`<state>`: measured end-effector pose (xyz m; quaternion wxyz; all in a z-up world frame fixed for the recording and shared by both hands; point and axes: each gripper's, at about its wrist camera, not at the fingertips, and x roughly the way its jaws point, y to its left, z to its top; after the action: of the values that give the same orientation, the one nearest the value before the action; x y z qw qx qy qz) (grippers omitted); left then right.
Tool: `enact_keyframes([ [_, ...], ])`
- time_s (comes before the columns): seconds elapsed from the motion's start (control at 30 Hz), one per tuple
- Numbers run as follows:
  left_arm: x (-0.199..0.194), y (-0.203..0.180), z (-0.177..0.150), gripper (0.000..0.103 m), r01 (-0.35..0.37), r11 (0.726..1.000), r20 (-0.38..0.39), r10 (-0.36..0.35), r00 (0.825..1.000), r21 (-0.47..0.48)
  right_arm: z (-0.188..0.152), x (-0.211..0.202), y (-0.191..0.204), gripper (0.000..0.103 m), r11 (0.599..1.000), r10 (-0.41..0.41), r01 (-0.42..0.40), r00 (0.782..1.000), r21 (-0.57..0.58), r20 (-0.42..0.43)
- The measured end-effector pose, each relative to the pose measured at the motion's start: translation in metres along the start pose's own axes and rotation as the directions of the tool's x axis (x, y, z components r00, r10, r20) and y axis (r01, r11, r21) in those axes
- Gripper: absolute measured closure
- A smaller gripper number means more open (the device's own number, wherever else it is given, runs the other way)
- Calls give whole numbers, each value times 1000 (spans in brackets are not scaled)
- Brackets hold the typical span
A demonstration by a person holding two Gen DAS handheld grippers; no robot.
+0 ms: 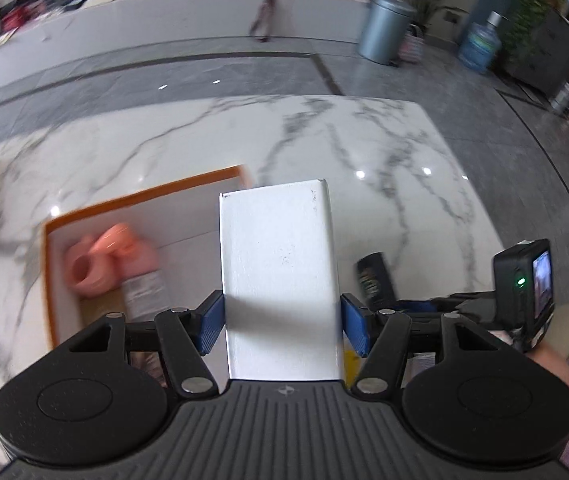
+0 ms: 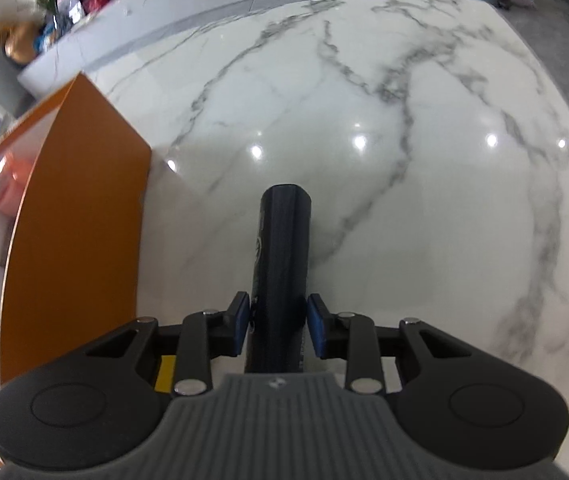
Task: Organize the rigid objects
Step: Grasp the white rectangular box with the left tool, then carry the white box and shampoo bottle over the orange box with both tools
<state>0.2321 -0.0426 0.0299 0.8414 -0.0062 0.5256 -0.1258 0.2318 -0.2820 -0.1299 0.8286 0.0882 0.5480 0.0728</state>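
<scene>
White box (image 1: 280,280) is clamped in the left gripper (image 1: 282,322) jaws; right gripper (image 2: 280,330) jaws pinch a black tube (image 2: 282,264).

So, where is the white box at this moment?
In the left wrist view the white box is at centre, held between the left gripper fingers above the marble table, just right of the orange-rimmed bin.

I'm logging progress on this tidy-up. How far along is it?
Done: a pink item and a labelled item already lie in the orange box. In hand: the left gripper holds a white box and the right gripper a dark tube, jaws closed on each. Left: both still need placing; nothing else loose shows on the marble table.
</scene>
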Motion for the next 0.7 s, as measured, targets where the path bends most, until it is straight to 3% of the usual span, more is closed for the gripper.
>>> enact_keyframes([
  [0.13,8,33,-5,33,6,997,-20,-7,1000,-75,9,9,10,67,998,-45,44,999,-42,-26],
  [0.37,58,65,-6,33,20,983,-81,-35,996,-182,21,18,26,67,994,-75,72,997,-86,-25],
  [0.53,89,69,-1,33,-33,983,-119,11,993,-182,21,18,39,68,982,-127,123,992,-143,-21],
  [0.7,109,58,6,32,-105,989,-123,92,988,-103,25,9,50,69,978,-112,109,994,-179,-8],
])
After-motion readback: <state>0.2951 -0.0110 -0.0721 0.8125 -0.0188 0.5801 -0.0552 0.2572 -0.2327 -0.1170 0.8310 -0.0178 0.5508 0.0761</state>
